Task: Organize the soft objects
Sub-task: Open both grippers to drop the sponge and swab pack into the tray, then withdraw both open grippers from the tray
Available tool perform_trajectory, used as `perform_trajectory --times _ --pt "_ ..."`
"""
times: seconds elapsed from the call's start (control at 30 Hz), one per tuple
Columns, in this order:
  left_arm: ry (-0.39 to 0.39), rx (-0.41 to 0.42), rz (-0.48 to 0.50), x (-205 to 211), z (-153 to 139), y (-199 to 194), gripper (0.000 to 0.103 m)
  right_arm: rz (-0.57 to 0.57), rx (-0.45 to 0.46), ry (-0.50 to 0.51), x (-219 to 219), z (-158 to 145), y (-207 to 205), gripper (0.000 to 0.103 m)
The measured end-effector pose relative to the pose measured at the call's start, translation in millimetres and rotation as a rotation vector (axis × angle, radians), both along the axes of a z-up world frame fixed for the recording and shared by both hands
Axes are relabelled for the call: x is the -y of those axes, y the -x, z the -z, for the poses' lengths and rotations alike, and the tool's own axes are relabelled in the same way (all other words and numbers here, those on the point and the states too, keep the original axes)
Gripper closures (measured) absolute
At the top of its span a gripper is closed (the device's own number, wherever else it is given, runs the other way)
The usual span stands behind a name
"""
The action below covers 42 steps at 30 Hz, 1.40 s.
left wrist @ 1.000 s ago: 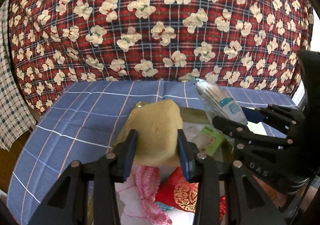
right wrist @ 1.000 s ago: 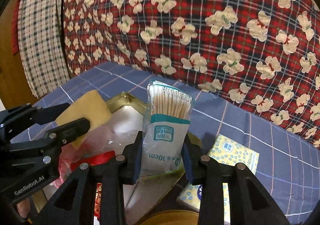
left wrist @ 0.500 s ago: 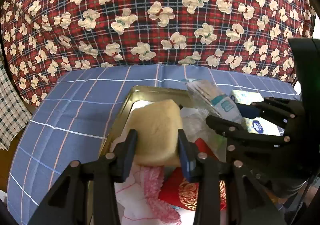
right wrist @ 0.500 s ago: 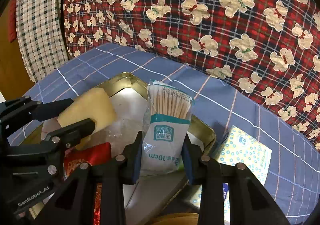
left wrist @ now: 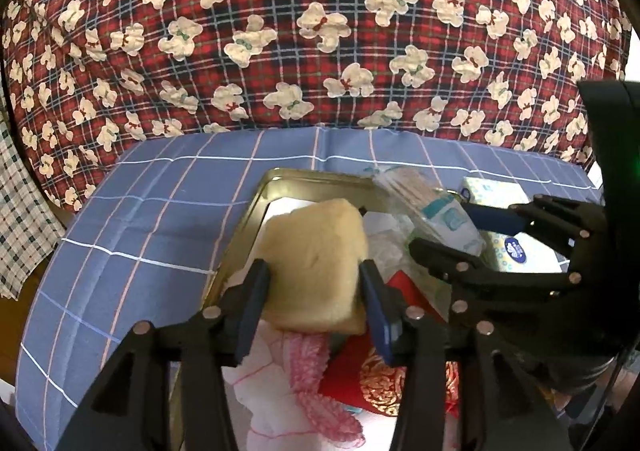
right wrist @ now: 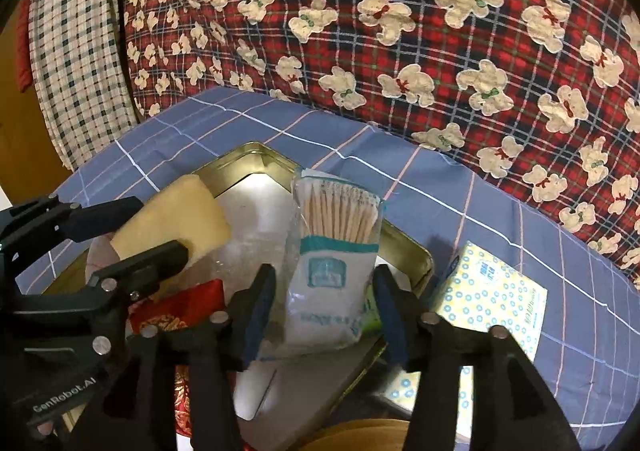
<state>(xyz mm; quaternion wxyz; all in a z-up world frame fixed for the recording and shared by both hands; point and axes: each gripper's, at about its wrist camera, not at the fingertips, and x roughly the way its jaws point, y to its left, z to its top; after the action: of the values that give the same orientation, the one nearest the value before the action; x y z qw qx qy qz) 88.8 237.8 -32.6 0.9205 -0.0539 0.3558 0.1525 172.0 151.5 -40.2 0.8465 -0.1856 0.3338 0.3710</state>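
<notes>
**Loosening both claws over the gold tin**

Looking down past our left claw (left wrist: 314, 301), we see its jaws have just been opening, with the yellow sponge (left wrist: 316, 263) between them. The blue pads sit right at the sponge's sides, and we cannot tell whether they still press on it. The sponge leans over the near left part of the gold tin (left wrist: 256, 199), above a pink and white cloth (left wrist: 308, 383) and a red packet with gold print (left wrist: 380, 375) that lie nearest to us inside the tin.

Our right claw (right wrist: 324, 311) has also just been opening its jaws. The pack of cotton swabs (right wrist: 332, 263) stands upright between them, and we see a gap on both sides, so the pads are off it. The pack's base rests in the tin, at the right side, with crinkled clear plastic (right wrist: 240, 247) just left of it.

Just outside the tin's right rim lies a tissue pack with blue rings (right wrist: 492, 299), flat on the blue checked sheet (left wrist: 132, 235). The sheet covers the surface that carries the tin.

Farther back rises a big red plaid quilt with cream bears (left wrist: 320, 31), filling the upper part of both views. At its left edge hangs a white and green checked cloth (right wrist: 76, 51).
</notes>
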Motion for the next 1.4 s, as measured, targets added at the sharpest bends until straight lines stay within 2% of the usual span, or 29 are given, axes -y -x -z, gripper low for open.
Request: perform_trajectory --times 0.07,0.17,0.37,0.53,0.6,0.67,0.73,1.2,1.4 --pt "-0.003 0.003 -0.009 1 -3 3 0.047 0.008 0.005 -0.013 5 -3 1 0.042" --pt "-0.007 0.018 -0.019 1 -7 9 0.037 0.009 0.011 -0.029 10 -7 4 0.042" --pt "-0.024 0.039 -0.03 2 -16 21 0.029 0.002 0.03 -0.052 18 -16 14 0.038" --pt "-0.009 0.074 -0.043 0 -25 34 0.028 -0.011 0.046 -0.072 23 -23 25 0.036" --pt "-0.007 0.088 -0.047 0 -28 40 0.025 -0.014 0.049 -0.082 26 -24 29 0.036" --pt "-0.01 0.101 -0.05 1 -31 44 0.016 -0.014 0.05 -0.09 29 -25 32 0.036" --pt "-0.023 0.115 -0.056 3 -34 49 0.011 -0.012 0.05 -0.1 32 -27 36 0.036" --pt "-0.004 0.163 -0.06 14 -40 76 0.01 -0.004 0.043 -0.161 53 -32 52 0.035" --pt "-0.02 0.193 -0.084 18 -41 89 0.007 0.003 0.049 -0.203 66 -36 63 0.035"
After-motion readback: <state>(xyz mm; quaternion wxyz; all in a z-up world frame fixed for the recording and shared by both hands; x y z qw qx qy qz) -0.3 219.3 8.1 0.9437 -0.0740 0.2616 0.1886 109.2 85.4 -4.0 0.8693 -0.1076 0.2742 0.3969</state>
